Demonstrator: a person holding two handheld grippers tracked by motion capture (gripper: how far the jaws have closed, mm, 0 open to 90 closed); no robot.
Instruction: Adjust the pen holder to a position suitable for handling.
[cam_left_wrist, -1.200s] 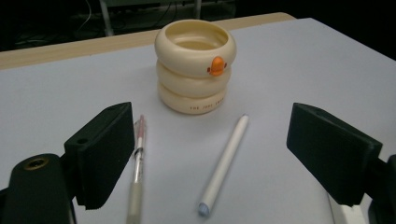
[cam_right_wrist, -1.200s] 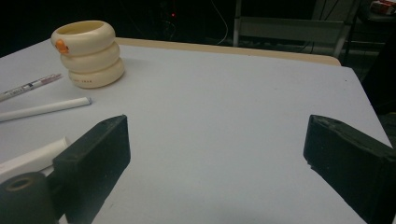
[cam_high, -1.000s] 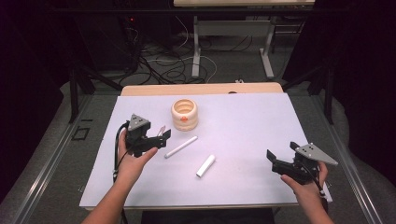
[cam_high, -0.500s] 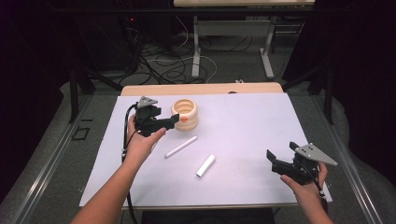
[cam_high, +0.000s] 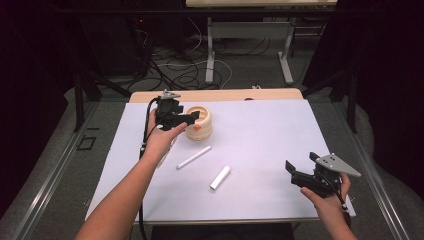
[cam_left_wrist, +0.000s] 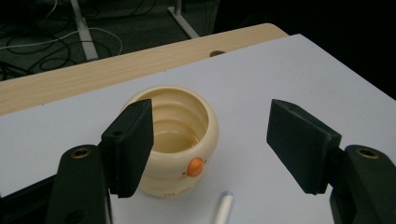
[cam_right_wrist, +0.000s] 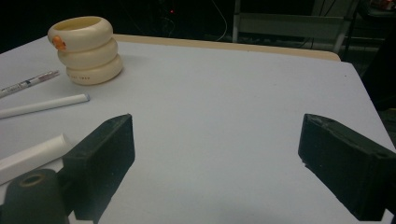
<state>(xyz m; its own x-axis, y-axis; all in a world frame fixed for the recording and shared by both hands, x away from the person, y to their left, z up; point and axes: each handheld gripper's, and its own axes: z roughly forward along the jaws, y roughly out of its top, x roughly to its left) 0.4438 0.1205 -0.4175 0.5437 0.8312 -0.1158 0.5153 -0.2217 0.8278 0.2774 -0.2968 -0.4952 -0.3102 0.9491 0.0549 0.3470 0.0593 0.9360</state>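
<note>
Left hand-held gripper (cam_high: 194, 117) poised at the cream ribbed cup (cam_high: 198, 122), jaws part-open and empty.
Its jaws have just been closing, and the near-left rim is flanked without contact. The cup, at the far left of the tabletop (cam_high: 260, 135), is judged light, rigid and smooth, so slipping is likely; the wall over the rim is best pinched. Farther right, the right hand-held gripper (cam_high: 296, 173) is held open, empty.
</note>
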